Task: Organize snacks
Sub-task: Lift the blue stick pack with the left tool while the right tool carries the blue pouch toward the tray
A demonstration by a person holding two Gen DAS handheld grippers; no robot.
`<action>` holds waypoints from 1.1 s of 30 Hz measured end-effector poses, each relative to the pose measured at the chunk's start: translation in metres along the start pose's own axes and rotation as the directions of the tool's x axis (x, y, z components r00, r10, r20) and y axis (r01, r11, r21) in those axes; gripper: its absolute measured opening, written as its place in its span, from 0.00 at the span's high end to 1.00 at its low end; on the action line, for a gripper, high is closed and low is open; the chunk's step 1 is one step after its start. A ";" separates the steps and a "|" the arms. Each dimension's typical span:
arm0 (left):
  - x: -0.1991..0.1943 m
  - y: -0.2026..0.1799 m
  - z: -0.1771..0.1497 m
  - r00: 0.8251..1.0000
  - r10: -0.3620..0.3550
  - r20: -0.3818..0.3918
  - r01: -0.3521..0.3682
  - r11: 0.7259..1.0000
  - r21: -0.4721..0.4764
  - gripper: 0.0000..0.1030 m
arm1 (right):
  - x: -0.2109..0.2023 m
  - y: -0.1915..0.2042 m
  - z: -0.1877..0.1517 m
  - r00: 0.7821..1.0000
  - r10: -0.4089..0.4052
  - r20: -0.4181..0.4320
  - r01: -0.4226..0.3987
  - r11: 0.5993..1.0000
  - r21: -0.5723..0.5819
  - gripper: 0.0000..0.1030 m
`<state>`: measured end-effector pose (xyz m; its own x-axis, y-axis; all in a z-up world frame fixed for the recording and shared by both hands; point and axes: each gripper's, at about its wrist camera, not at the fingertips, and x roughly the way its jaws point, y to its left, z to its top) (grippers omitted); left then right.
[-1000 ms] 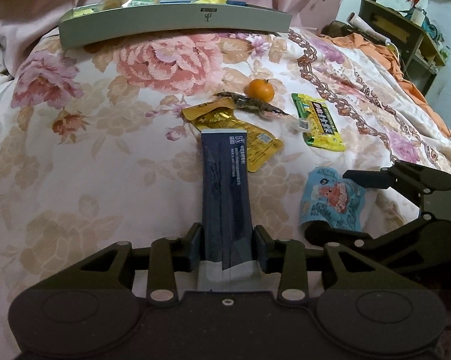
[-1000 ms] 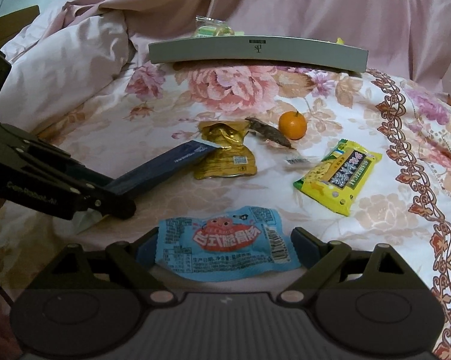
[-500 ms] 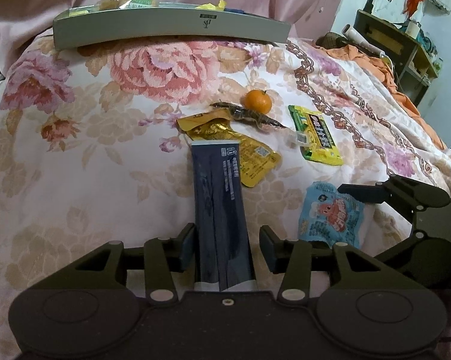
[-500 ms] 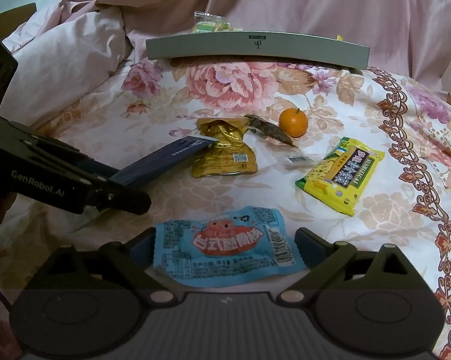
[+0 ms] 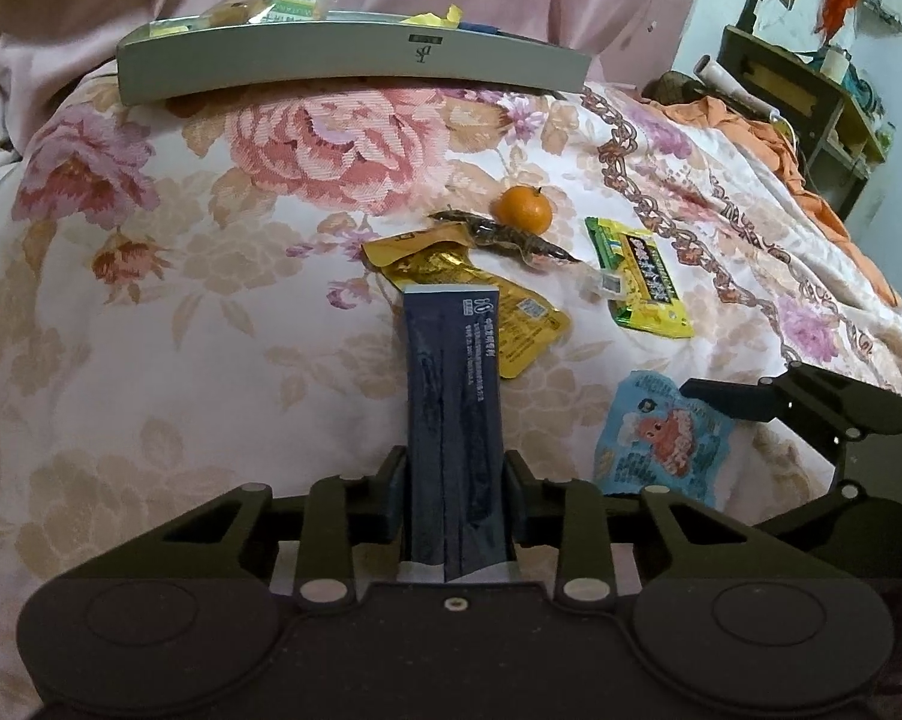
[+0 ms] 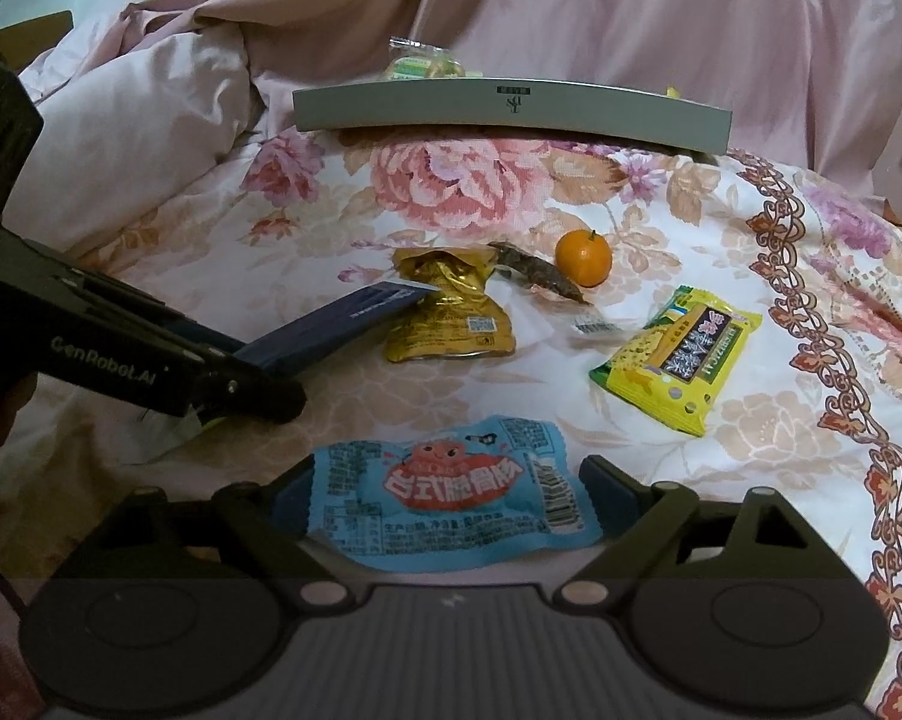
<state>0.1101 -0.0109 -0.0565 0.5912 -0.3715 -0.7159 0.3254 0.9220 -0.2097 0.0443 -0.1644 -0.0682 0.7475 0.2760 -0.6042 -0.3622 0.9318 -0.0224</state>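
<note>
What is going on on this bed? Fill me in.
A person is sorting snacks with two handheld tools. The left tool grips a dark blue packet; the right tool straddles a light blue packet, jaws apart. An orange and other packets lie loose before the grey tray.

Both grippers are matte black plastic with silver pivot screws; the left gripper [image 6: 253, 390] bears white "GenRobot.AI" lettering.

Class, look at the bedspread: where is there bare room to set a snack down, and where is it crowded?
Bare: the wide floral stretch left of the gold packet, reaching up to the grey tray. Another strip lies between the tray and the mandarin. Crowded: the cluster of gold packet, dried fish, mandarin and yellow packet.
</note>
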 end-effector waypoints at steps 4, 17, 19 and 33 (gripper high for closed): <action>-0.002 0.001 0.000 1.000 -0.012 0.015 0.013 1.000 -0.023 0.68 | -0.002 0.002 0.000 1.000 -0.001 0.010 0.001 1.000 -0.015 0.13; -0.008 -0.003 0.000 0.997 -0.028 0.065 0.030 0.999 -0.024 0.68 | -0.008 0.006 0.004 0.998 -0.034 0.055 0.040 0.994 -0.106 0.14; -0.009 -0.004 0.000 0.996 -0.030 0.085 0.032 0.999 -0.024 0.68 | -0.008 0.005 0.004 0.997 -0.039 0.063 0.046 0.993 -0.109 0.14; -0.024 0.002 0.003 0.973 0.018 0.229 -0.004 0.998 -0.061 0.68 | -0.015 0.000 0.015 0.987 -0.063 0.151 0.086 0.985 -0.149 0.14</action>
<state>0.0988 -0.0001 -0.0376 0.7503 -0.3703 -0.5477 0.2775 0.9283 -0.2475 0.0415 -0.1646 -0.0473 0.8444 0.2488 -0.4745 -0.3753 0.9067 -0.1924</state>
